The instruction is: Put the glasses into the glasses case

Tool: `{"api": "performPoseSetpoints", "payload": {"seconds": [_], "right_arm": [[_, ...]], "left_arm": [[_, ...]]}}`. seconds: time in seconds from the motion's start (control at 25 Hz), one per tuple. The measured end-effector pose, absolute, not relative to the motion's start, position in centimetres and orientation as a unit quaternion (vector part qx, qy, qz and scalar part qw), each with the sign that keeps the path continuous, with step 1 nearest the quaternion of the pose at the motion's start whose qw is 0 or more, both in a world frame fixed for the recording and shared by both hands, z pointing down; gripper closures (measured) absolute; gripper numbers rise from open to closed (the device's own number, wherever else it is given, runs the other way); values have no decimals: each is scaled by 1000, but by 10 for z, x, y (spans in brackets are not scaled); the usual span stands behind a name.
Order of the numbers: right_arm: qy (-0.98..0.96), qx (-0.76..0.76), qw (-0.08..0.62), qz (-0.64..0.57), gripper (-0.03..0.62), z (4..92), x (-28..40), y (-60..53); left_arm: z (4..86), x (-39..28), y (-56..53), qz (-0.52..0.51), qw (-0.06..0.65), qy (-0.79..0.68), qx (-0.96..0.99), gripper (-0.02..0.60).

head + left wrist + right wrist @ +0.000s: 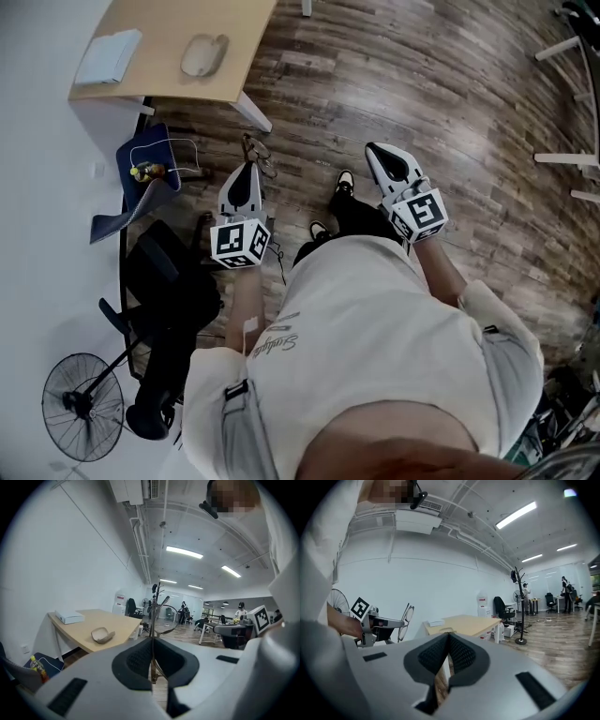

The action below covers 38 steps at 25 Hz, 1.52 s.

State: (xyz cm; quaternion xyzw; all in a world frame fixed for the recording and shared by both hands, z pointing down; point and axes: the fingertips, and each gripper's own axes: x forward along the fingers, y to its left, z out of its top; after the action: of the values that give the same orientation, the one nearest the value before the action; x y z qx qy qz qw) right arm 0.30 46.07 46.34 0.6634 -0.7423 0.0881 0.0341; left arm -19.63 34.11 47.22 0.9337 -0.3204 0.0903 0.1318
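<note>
One floor (422, 84): wood planks, filling the head view from 12 to 4 o'clock.
Worktop (169, 28): pale wood, at 11 o'clock of the head view, well apart from both grippers.
Fan (82, 406): black and round, on the floor at 7 o'clock.
Left gripper (247, 171): held above the floor just to 9 o'clock of the view's centre. Its tips point to 12 o'clock, and its jaws pinch the glasses.
Right gripper (378, 155): just to 2 o'clock of centre. Its jaws are pressed together with nothing between them.
White box (110, 56): flat on the worktop's 9 o'clock side.
Glasses case (203, 54): beige and lying open on the worktop, at 3 o'clock of the white box.
Glasses (168, 616): thin round frame, standing edge-on between the left gripper's jaws. A lens rises past the tips, in the air and well apart from the glasses case.
</note>
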Motion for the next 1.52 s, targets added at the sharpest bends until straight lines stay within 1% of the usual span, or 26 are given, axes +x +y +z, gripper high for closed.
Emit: {"api": "performPoseSetpoints", "payload": {"seconds": [0.24,0.44,0.6,0.8,1.12,1.28,1.52], "right_arm": [[-749,657,21,84,599,469,63,405],[-761,643,10,86,599,476,93,376],[-778,621,12,92,599,481,104,354],[-793,602,15,94,599,481,116,340],[-790,598,22,131,599,505,133,331],[-783,607,26,129,599,505,148,319],[-779,611,54,128,599,509,164,298]], "left_arm": [[444,-140,298,86,88,-330,936,560],[436,-114,272,83,76,-355,928,560],[433,-103,259,92,49,-378,920,560],[442,-98,248,95,76,-400,909,560],[452,-78,226,106,85,-400,906,560],[456,-66,205,87,115,-396,907,560],[463,-47,169,86,121,-385,911,560]]}}
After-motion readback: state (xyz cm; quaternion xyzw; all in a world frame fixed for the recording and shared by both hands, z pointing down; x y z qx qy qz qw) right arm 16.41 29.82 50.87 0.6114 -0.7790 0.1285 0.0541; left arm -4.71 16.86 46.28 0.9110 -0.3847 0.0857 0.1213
